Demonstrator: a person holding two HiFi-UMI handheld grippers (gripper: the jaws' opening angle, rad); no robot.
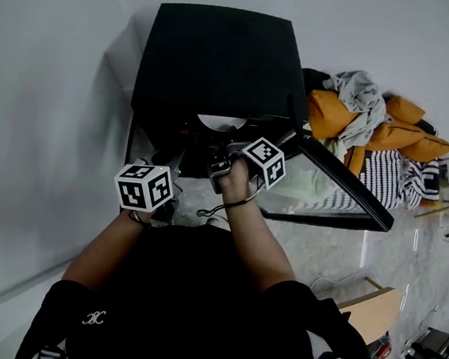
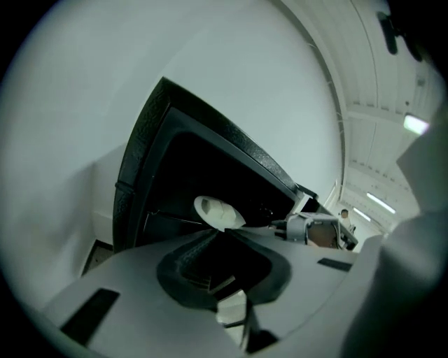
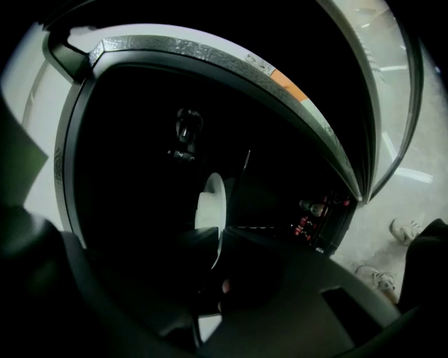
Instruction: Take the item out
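A white plate (image 1: 221, 122) sits inside a black cabinet (image 1: 213, 62) whose glass door (image 1: 331, 186) hangs open to the right. In the right gripper view the plate (image 3: 210, 203) is seen edge-on, with its rim between the jaws of my right gripper (image 3: 213, 241), which is shut on it. My left gripper (image 2: 222, 234) is shut with nothing in it, held back in front of the cabinet's lower left; its marker cube (image 1: 144, 187) shows in the head view. From there the plate (image 2: 218, 212) and the right gripper (image 2: 308, 227) reaching to it are in sight.
The cabinet stands against a white wall (image 1: 44, 76). A heap of orange, grey and striped cloth (image 1: 374, 123) lies to the right behind the door. Shoes (image 3: 402, 227) rest on the pale floor. The cabinet's inside is dark, with small fittings at the back (image 3: 185, 133).
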